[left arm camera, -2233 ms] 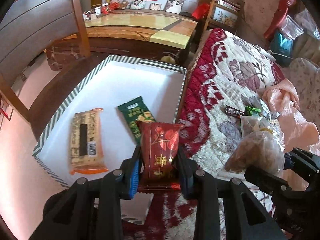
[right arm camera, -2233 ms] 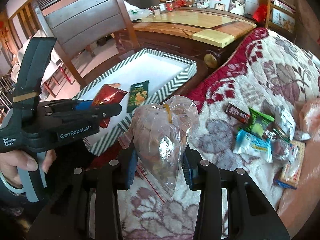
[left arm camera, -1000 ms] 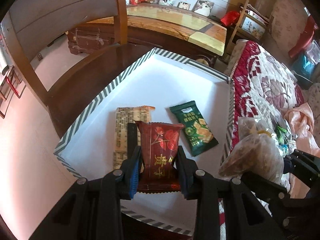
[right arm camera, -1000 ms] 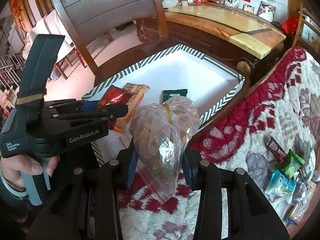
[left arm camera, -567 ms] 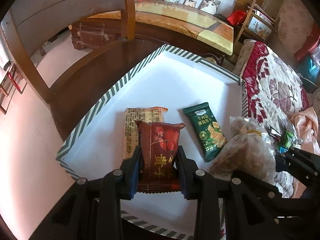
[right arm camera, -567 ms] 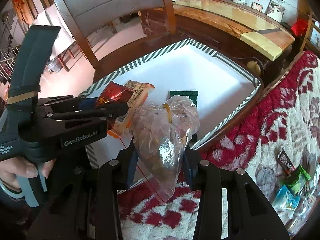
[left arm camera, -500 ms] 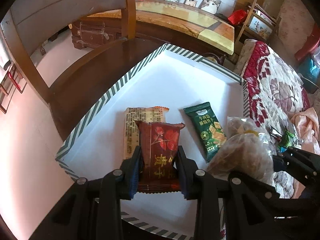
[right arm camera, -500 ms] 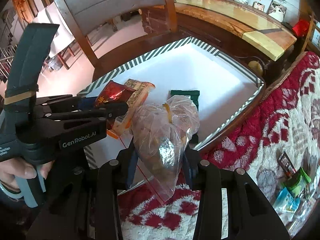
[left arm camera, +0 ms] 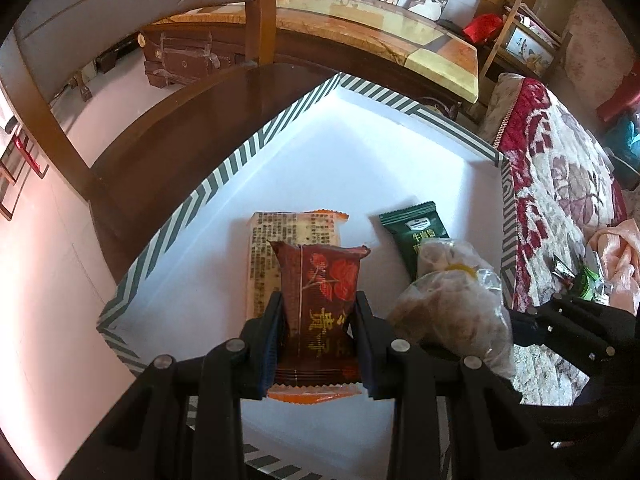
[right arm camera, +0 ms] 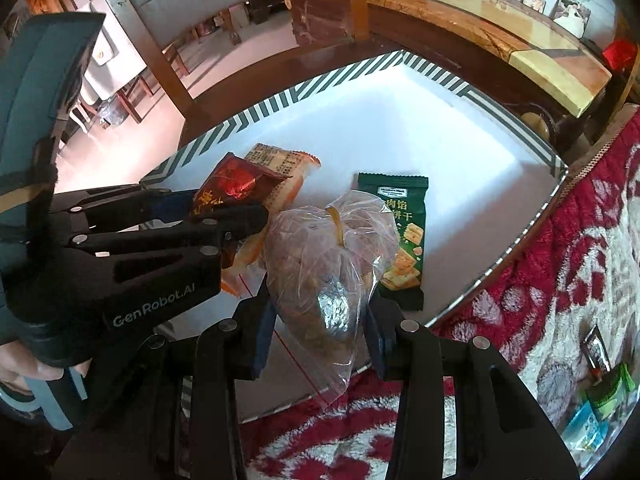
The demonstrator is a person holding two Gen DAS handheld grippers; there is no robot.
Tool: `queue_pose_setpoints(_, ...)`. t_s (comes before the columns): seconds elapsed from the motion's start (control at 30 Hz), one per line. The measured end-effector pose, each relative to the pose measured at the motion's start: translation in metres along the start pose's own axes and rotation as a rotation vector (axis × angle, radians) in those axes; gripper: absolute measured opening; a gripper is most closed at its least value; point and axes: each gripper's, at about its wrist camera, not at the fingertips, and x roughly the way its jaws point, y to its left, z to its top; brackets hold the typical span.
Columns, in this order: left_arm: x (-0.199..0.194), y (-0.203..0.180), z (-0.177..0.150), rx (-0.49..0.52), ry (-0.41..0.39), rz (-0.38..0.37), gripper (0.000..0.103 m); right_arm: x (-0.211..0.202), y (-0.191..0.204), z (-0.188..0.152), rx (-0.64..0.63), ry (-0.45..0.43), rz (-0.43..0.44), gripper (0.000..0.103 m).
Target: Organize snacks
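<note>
My left gripper (left arm camera: 319, 320) is shut on a dark red snack packet (left arm camera: 320, 300), held over the near part of a white tray with a green striped rim (left arm camera: 224, 172). Under it in the tray lies a tan cracker packet (left arm camera: 276, 240), and a green biscuit packet (left arm camera: 414, 232) lies to its right. My right gripper (right arm camera: 320, 312) is shut on a clear plastic bag of brown snacks (right arm camera: 324, 264), tied with a yellow band and hanging over the tray's near right side. In the right wrist view the left gripper (right arm camera: 224, 216) with its red packet (right arm camera: 230, 188) is just left of the bag.
The tray sits on a dark wooden chair seat (left arm camera: 180, 128). A red and white floral blanket (right arm camera: 560, 280) lies to the right, with several loose snack packets (right arm camera: 600, 384) on it. A wooden table (left arm camera: 380, 28) stands behind. A hand (right arm camera: 24, 368) holds the left gripper.
Both grippers have moved left from over the blanket to over the tray and sunk a little. The bag now hangs in front of the green packet. Both grips are unchanged.
</note>
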Motion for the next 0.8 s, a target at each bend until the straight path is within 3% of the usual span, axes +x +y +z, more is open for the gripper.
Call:
queue_pose_setpoints(0.57, 0.001, 0.001, 0.001, -0.004, -0.013, 0.017, 0.037, 0.012, 0.006, 0.005, -0.011, 0.023, -0.019, 0.043)
queue_pose_setpoints(0.67, 0.002, 0.001, 0.001, -0.009, -0.014, 0.029, 0.051, 0.007, 0.007, 0.004, -0.006, 0.022, -0.020, 0.050)
queue_pose_setpoints(0.8, 0.000, 0.001, 0.000, -0.010, -0.024, 0.027, 0.064, -0.007, 0.006, 0.000, 0.010, -0.005, -0.014, 0.051)
